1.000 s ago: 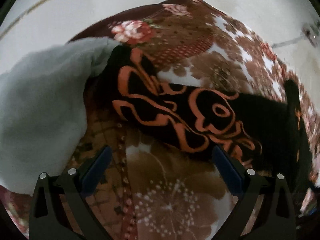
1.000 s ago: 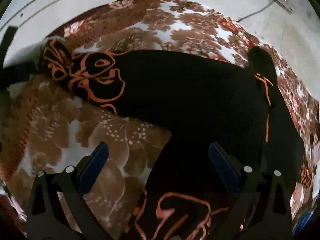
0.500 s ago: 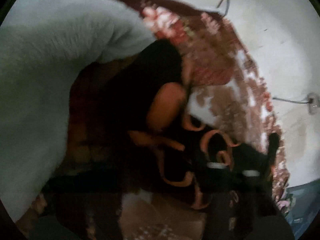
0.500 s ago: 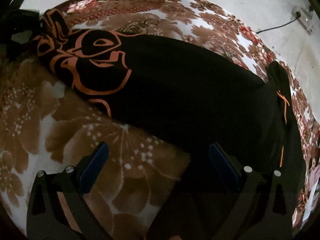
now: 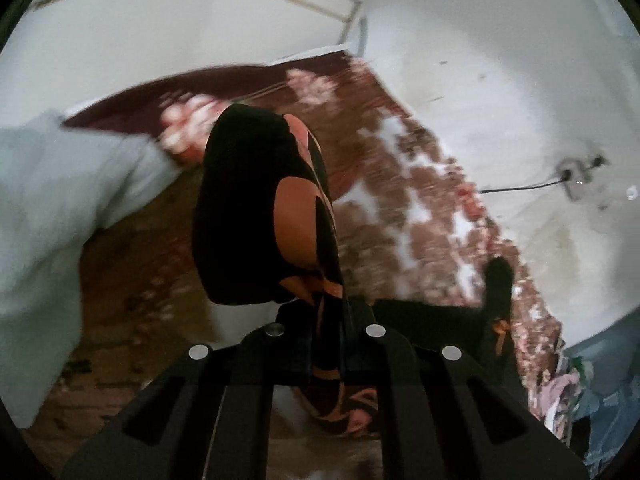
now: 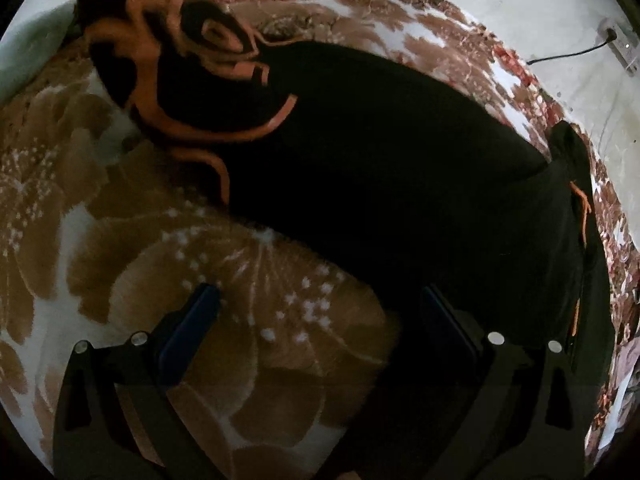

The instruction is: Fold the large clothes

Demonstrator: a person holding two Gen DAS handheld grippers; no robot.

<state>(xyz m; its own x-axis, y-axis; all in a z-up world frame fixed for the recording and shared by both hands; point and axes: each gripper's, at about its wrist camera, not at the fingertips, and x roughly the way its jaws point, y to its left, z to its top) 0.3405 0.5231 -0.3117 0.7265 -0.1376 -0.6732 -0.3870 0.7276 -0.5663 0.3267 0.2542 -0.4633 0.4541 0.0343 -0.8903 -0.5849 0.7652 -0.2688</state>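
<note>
1. Left wrist view: the left gripper (image 5: 326, 320) has its fingers pressed together, pinching the black garment with orange swirl print (image 5: 248, 216), whose end bunches up above the brown floral blanket (image 5: 400, 216). A pale grey cloth (image 5: 60, 200) lies at the left.
2. Right wrist view: the right gripper (image 6: 320, 316) has its fingers spread wide, holding nothing, above the garment's near edge (image 6: 400, 168), which lies spread on the blanket (image 6: 120, 260).
</note>
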